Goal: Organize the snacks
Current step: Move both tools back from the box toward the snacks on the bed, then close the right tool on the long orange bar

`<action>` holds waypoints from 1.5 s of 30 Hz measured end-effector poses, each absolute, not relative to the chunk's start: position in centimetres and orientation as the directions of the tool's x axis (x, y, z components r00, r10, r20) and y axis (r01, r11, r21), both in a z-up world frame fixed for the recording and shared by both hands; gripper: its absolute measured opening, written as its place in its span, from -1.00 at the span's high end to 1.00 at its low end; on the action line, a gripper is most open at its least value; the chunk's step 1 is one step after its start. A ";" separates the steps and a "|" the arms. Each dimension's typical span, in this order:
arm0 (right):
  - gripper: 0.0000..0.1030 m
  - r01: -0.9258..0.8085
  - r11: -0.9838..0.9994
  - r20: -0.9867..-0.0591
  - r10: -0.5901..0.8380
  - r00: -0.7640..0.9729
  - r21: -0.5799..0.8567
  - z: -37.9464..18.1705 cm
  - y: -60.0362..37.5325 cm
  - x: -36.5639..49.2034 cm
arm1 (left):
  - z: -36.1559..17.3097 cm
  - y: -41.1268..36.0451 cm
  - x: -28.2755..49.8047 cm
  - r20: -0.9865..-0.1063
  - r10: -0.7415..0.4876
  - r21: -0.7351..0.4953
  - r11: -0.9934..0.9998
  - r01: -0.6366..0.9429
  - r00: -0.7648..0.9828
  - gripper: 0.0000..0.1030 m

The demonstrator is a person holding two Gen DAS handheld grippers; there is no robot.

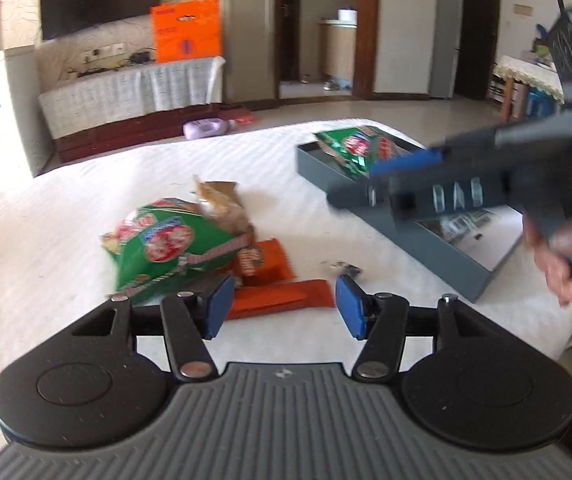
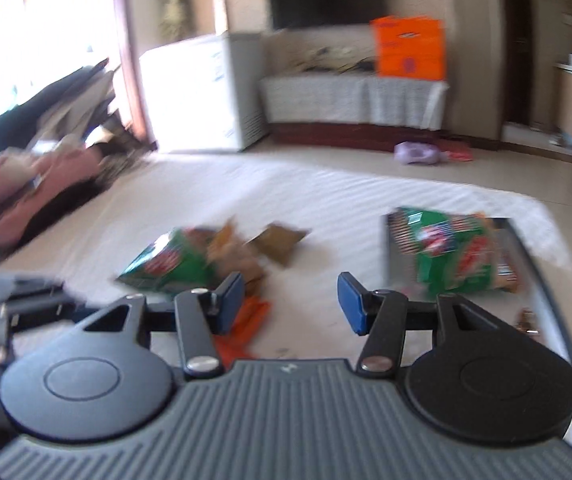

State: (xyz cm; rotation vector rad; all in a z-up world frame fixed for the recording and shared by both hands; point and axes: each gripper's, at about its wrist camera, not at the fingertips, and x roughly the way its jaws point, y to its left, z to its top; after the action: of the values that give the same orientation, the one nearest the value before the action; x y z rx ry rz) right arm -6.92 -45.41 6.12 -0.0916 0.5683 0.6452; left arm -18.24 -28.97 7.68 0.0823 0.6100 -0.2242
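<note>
The left tongs (image 1: 282, 306) hang released over the white bed (image 1: 66, 208), blue pads apart with nothing between them. Just ahead of them lies a loose heap of snacks: a green snack bag (image 1: 166, 246) on the left, a brown packet (image 1: 222, 208) behind it, an orange wrapper (image 1: 264, 264) against the green bag's right edge, and a flat red-orange packet (image 1: 282, 298) nearest the pads. To the right, well apart from the heap, a grey tray (image 1: 438, 248) sits on the bed with a second green bag (image 1: 360, 148) lying in its far end. The right tongs (image 1: 374, 184) reach in over that tray, held by a hand (image 1: 558, 256) at the frame's right edge.

From the right wrist view, blurred by motion, the right tongs (image 2: 290, 304) are also released and empty. The heap of snacks (image 2: 190, 260) lies ahead to their left, the tray (image 2: 526, 240) with its green bag (image 2: 454, 256) to their right
</note>
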 end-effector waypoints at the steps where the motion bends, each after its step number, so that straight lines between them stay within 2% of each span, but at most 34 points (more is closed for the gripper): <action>1: -0.05 -0.616 0.785 -0.554 0.542 0.632 0.065 5.8 -44.3 -7.0 | 7.7 -28.2 -18.4 -0.573 -0.176 0.010 0.975 0.222 0.800 -0.21; 5: 0.02 -0.672 0.741 -0.617 0.530 0.581 0.004 4.6 -41.4 -7.4 | 7.6 -26.0 -18.9 -0.585 -0.140 0.027 0.981 0.191 0.799 -0.24; 8: 0.03 -0.695 0.718 -0.656 0.509 0.557 -0.032 3.7 -39.7 -7.2 | 7.3 -24.6 -18.9 -0.597 -0.113 0.029 0.986 0.162 0.794 -0.32; 14: 0.00 -0.717 0.692 -0.766 0.417 0.489 -0.081 1.1 -37.1 -6.8 | 6.9 -22.7 -18.7 -0.614 -0.076 0.036 0.992 0.124 0.786 -0.33; 16: -0.02 -0.734 0.678 -0.770 0.461 0.442 -0.015 1.6 -37.1 -7.1 | 6.9 -22.0 -18.7 -0.620 -0.070 0.030 0.993 0.112 0.782 -0.34; 18: 0.07 -0.775 0.625 -0.755 0.551 0.355 0.092 2.2 -37.3 -7.9 | 7.3 -22.1 -18.2 -0.624 -0.066 0.019 0.995 0.100 0.779 -0.34; 19: 0.07 -0.791 0.604 -0.751 0.566 0.341 0.096 2.3 -37.1 -8.4 | 7.4 -22.0 -18.2 -0.624 -0.068 0.013 0.995 0.097 0.779 -0.34; 22: 0.07 -0.769 0.639 -0.759 0.498 0.418 -0.004 2.0 -36.1 -8.8 | 7.5 -22.1 -17.8 -0.627 -0.065 0.005 0.996 0.088 0.776 -0.38; 28: 0.07 -0.741 0.666 -0.754 0.443 0.485 -0.086 1.6 -33.8 -8.8 | 7.2 -21.7 -17.3 -0.641 -0.049 0.002 0.998 0.065 0.766 -0.40; 32: 0.07 -0.719 0.689 -0.739 0.437 0.513 -0.092 1.4 -33.3 -8.5 | 7.2 -21.1 -16.7 -0.642 -0.038 -0.014 0.999 0.037 0.766 -0.40; 33: 0.10 -0.720 0.689 -0.741 0.437 0.510 -0.089 1.5 -33.2 -8.4 | 7.2 -21.0 -16.6 -0.641 -0.037 -0.016 0.999 0.034 0.767 -0.40; 34: 0.27 -0.726 0.684 -0.744 0.446 0.497 -0.075 1.6 -33.2 -8.4 | 7.2 -21.0 -16.5 -0.640 -0.038 -0.019 0.999 0.034 0.767 -0.40; 35: 0.54 -0.726 0.684 -0.748 0.449 0.489 -0.064 1.6 -33.2 -8.4 | 7.2 -21.0 -16.3 -0.638 -0.037 -0.021 0.999 0.031 0.769 -0.40; 42: 0.54 -0.740 0.672 -0.760 0.466 0.453 -0.029 1.8 -34.5 -8.9 | 8.3 -21.0 -14.3 -0.590 -0.054 -0.064 0.998 0.020 0.805 -0.48; 45: 0.54 -0.746 0.665 -0.761 0.470 0.447 -0.028 1.7 -35.0 -9.2 | 8.4 -21.1 -13.0 -0.587 -0.055 -0.094 0.996 -0.001 0.808 -0.64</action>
State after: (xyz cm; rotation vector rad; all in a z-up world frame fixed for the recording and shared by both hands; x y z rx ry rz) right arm -9.16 -34.96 1.73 -0.3883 0.8000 0.7764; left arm -12.97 -21.09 8.42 -0.0913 0.6301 -0.0290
